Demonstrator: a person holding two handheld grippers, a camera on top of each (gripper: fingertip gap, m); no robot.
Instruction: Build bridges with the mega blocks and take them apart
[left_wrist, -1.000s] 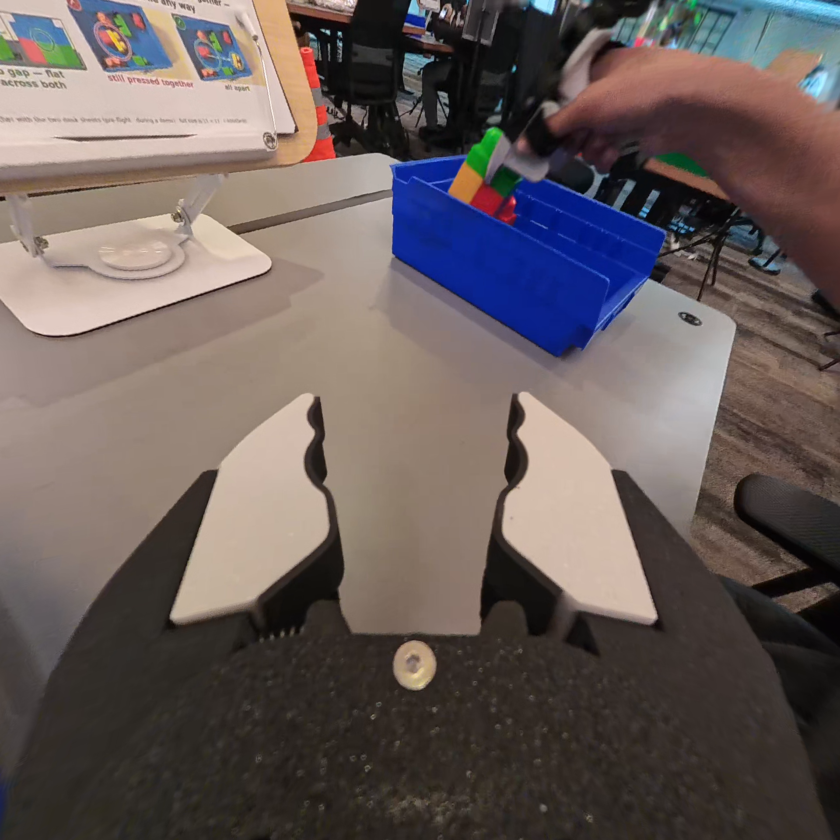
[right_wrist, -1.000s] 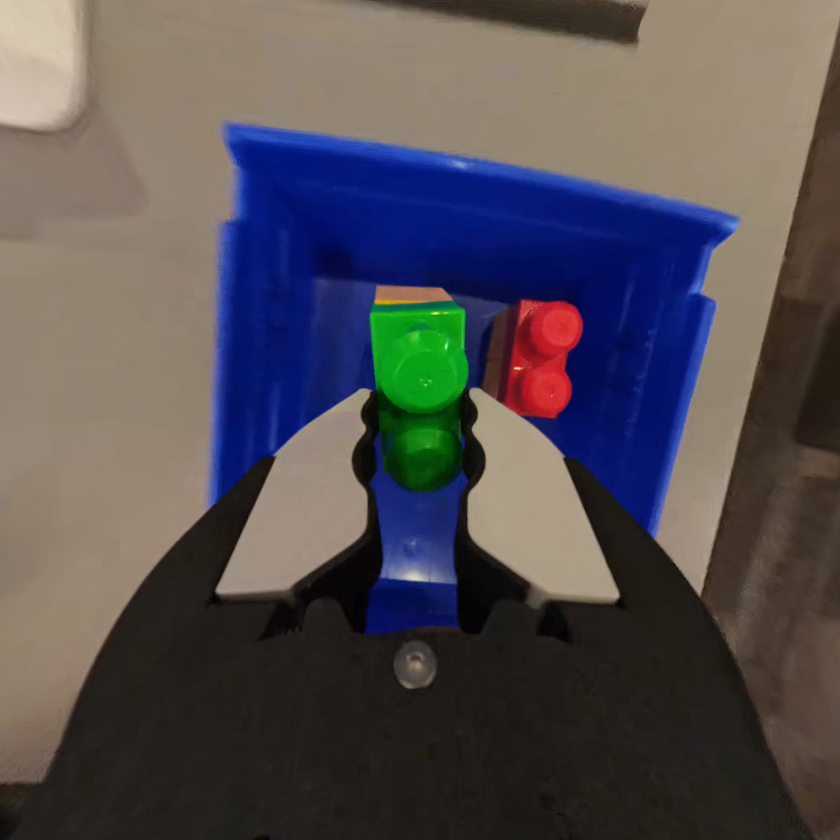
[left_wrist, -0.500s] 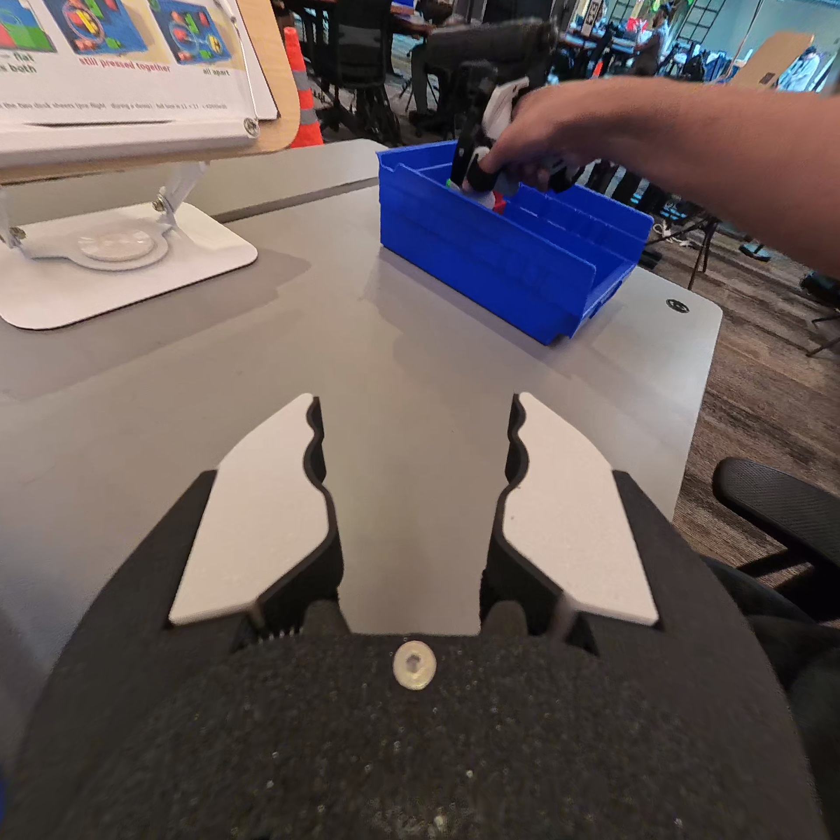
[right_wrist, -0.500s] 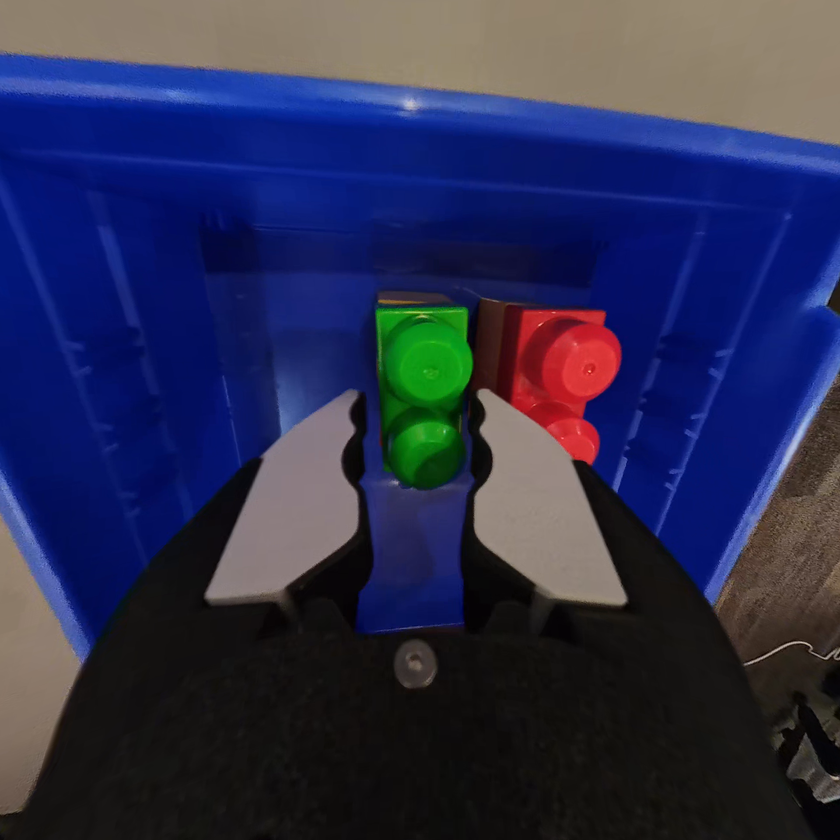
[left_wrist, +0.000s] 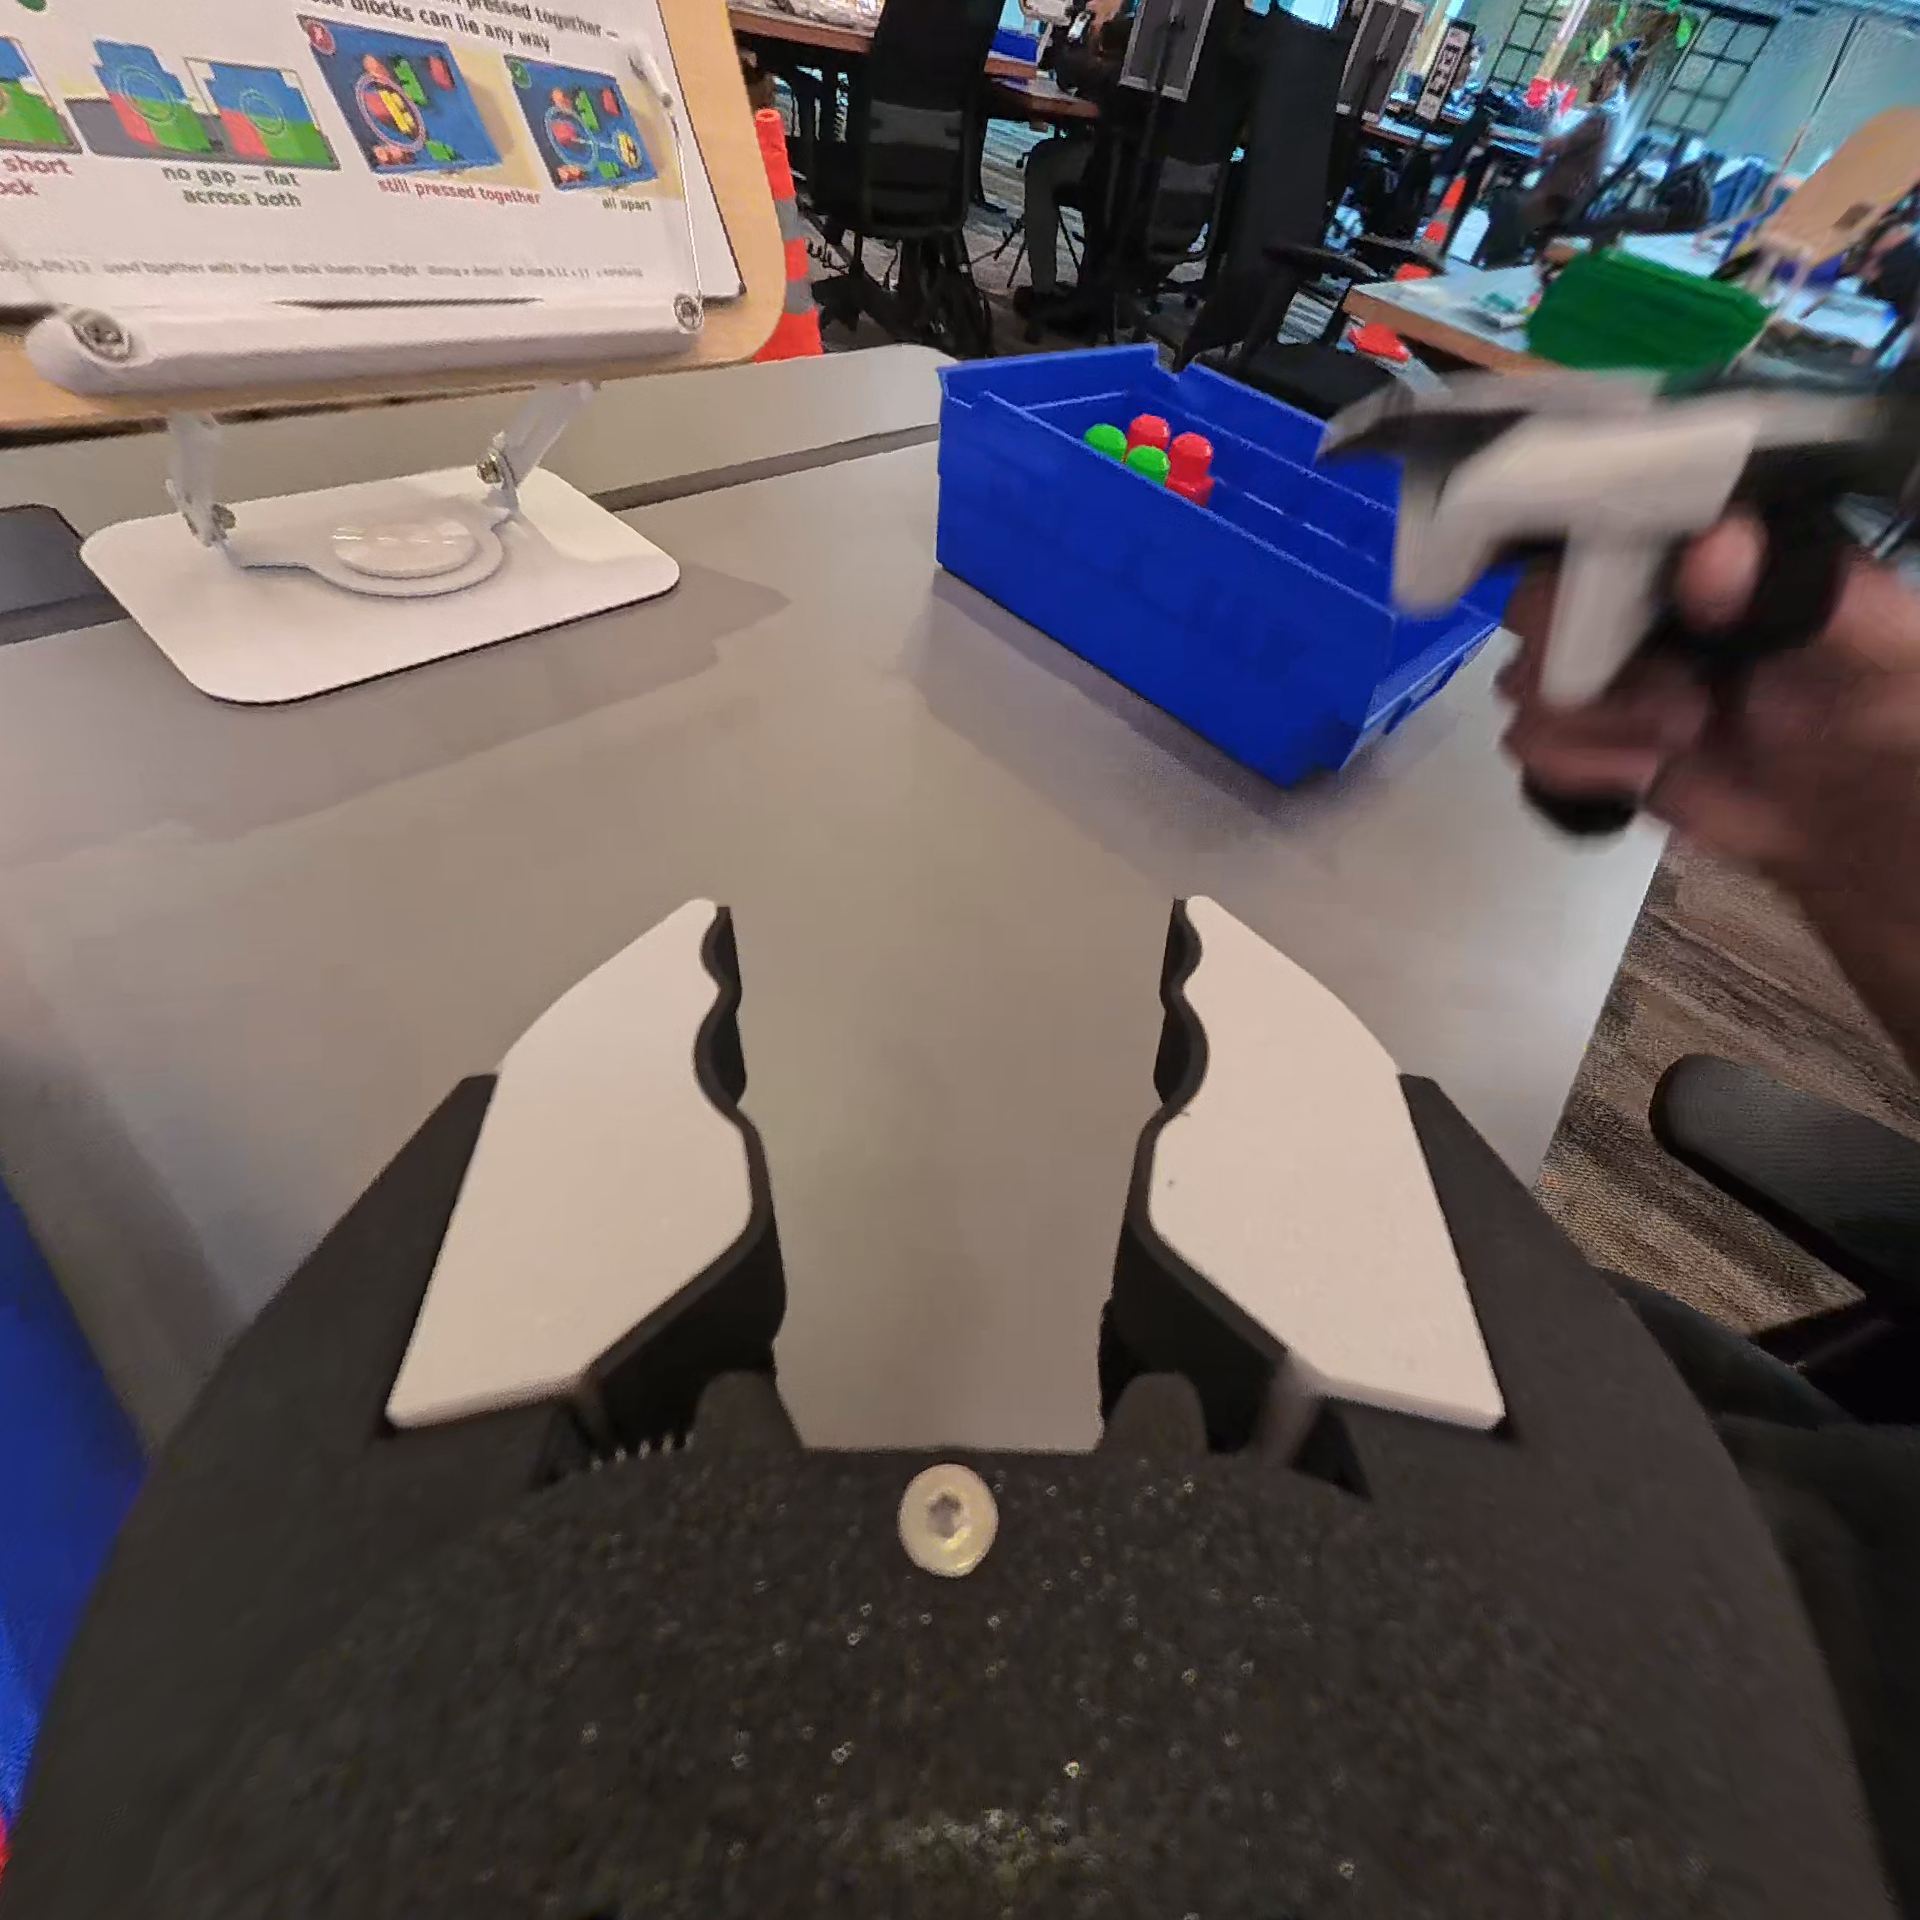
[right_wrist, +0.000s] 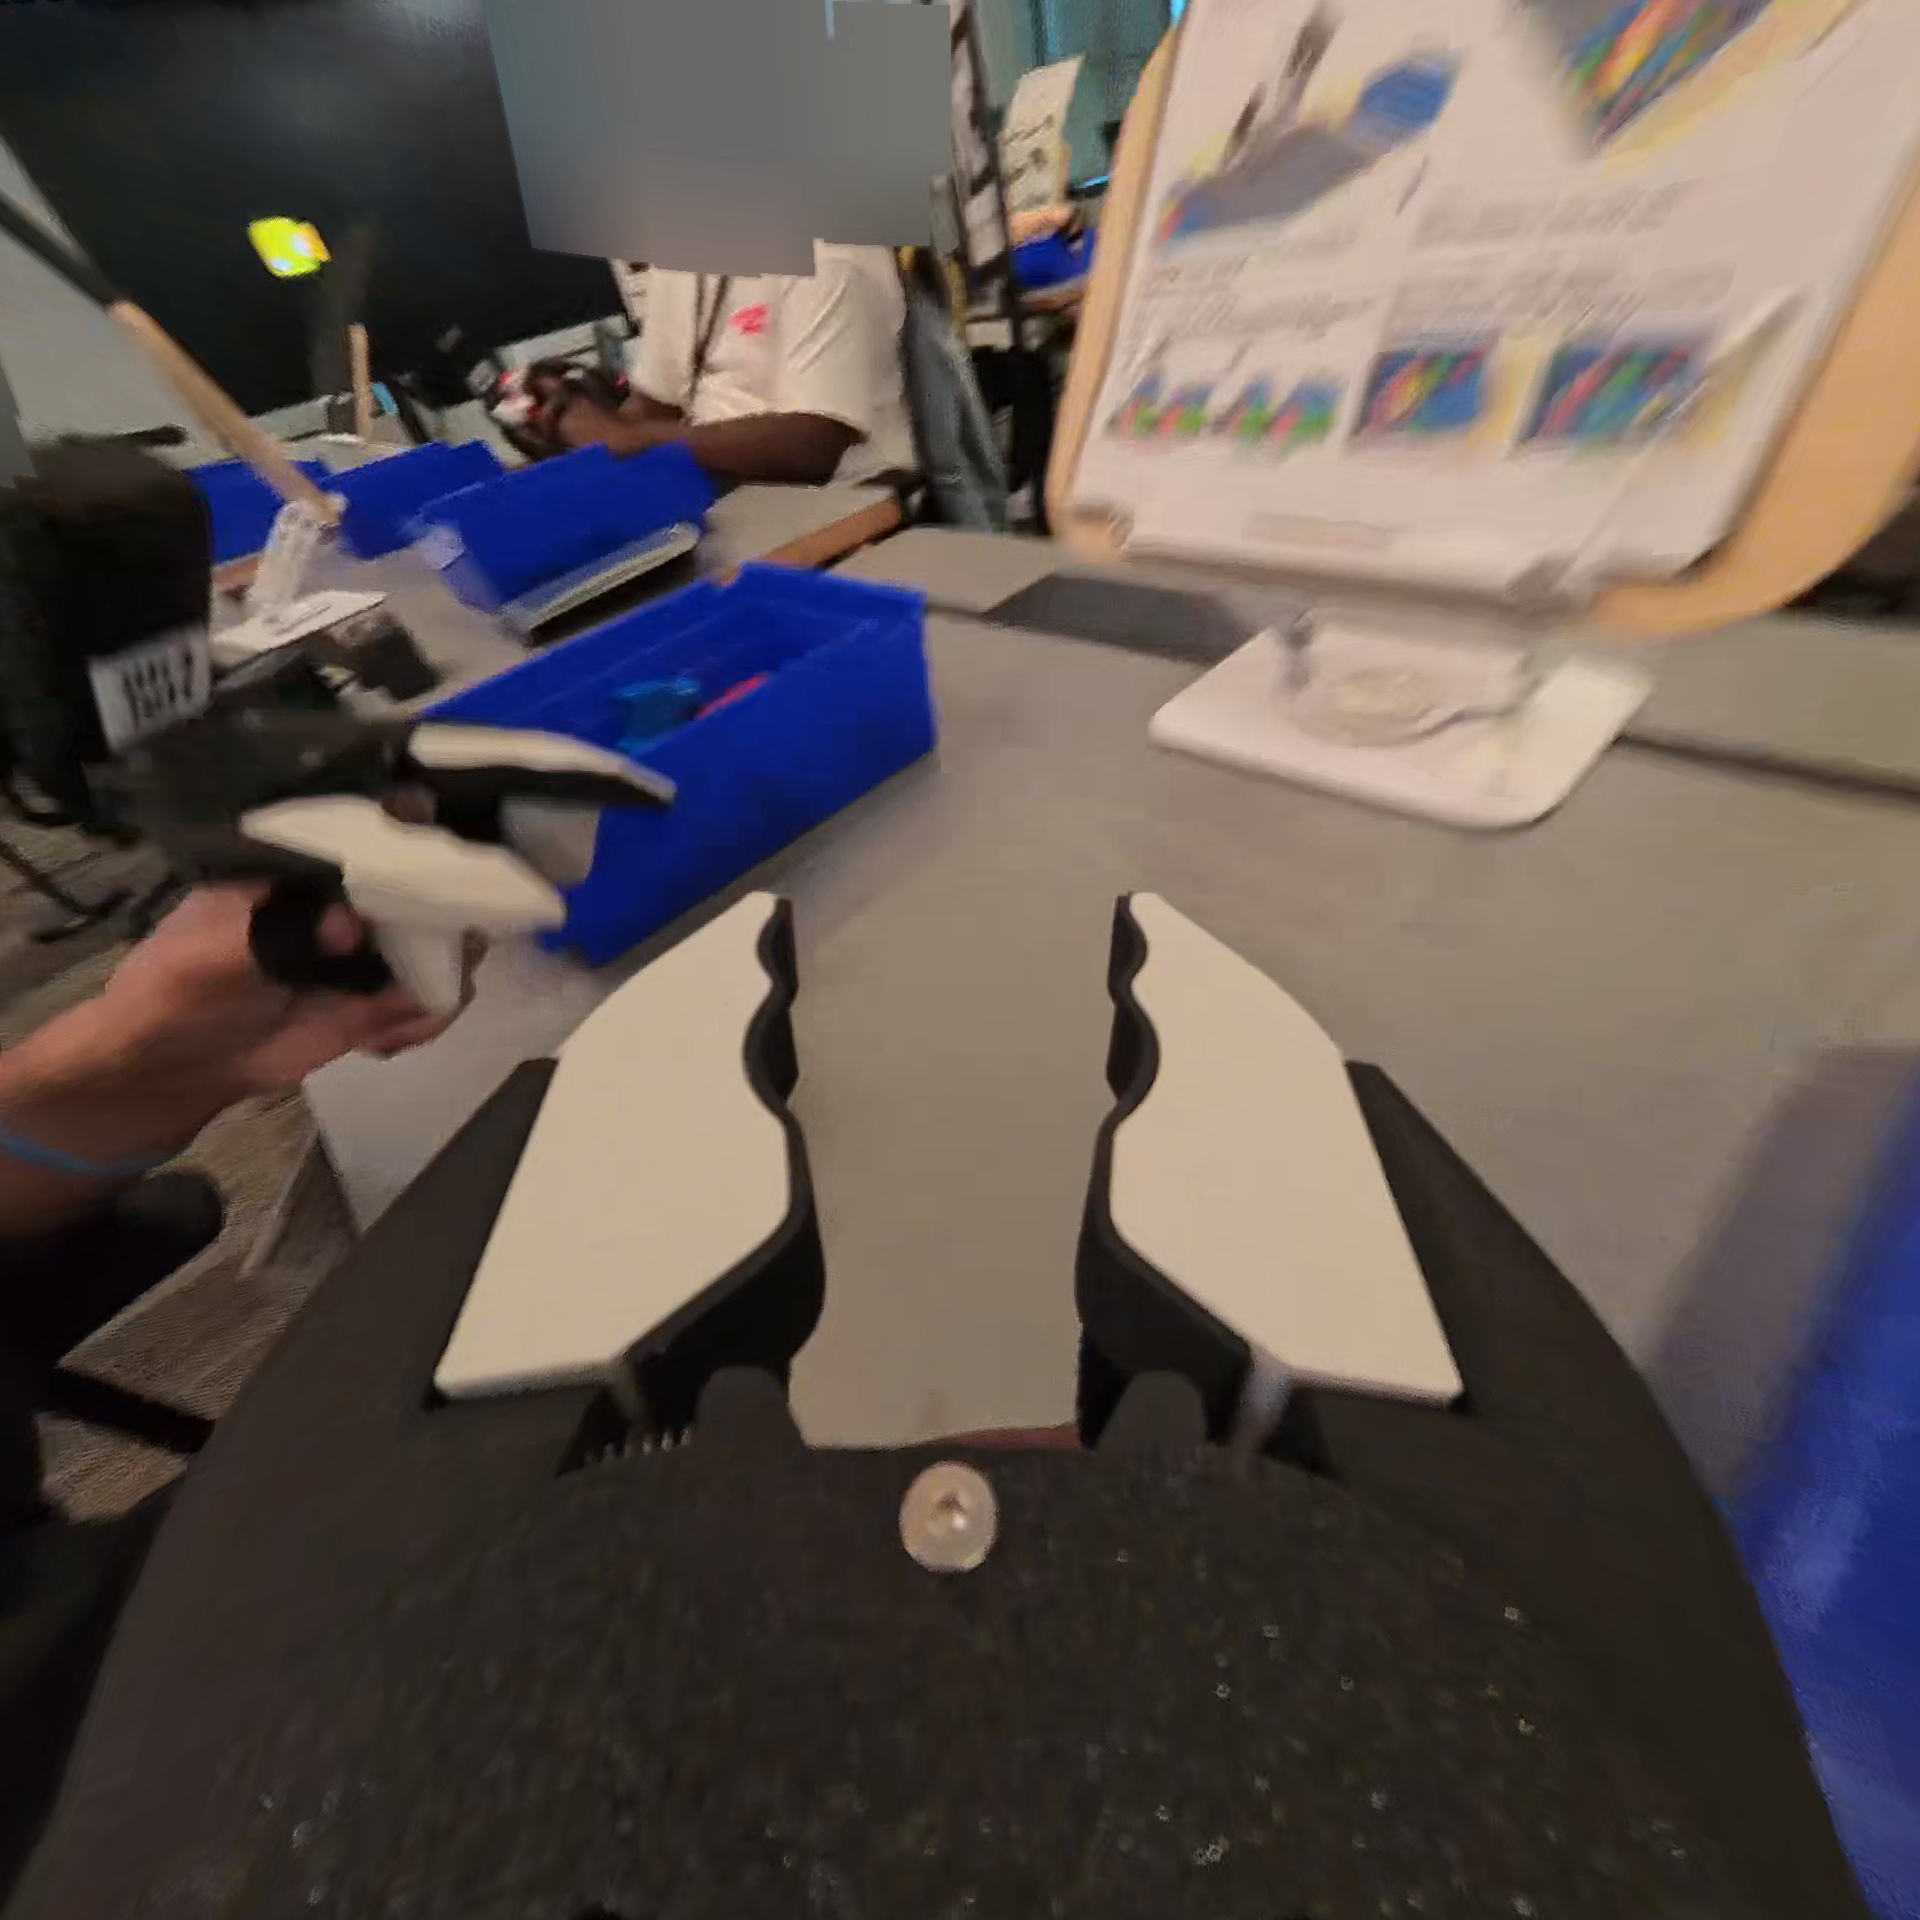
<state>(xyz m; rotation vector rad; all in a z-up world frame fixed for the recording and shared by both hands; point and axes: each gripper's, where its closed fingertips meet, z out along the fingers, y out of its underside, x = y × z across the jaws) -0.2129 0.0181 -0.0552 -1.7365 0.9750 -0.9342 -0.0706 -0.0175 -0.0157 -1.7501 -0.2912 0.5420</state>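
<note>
The left gripper (left_wrist: 945, 1029) was held low over the bare grey counter (left_wrist: 831, 790) with its jaws spread apart and nothing between them. The right gripper (right_wrist: 951, 1023) was likewise parted and empty, poised above the same counter and seen blurred at the right edge of the left wrist view. The mega blocks (left_wrist: 1148, 457), green and red studded pieces standing close together, were seen inside the blue bin (left_wrist: 1174, 613) at the counter's far right corner, only their tops showing above the wall. The blocks are judged to be light, rigid plastic, smooth on the sides; a grip across two flat side faces below the studs is judged surest, since the rounded studs would likely slip. A second blue bin (right_wrist: 769, 769) lay on the left side, and a document stand (left_wrist: 374, 561) stood at the back. Wide open counter lay between them for building, though the bin walls and the counter's near edge would limit low approaches.
</note>
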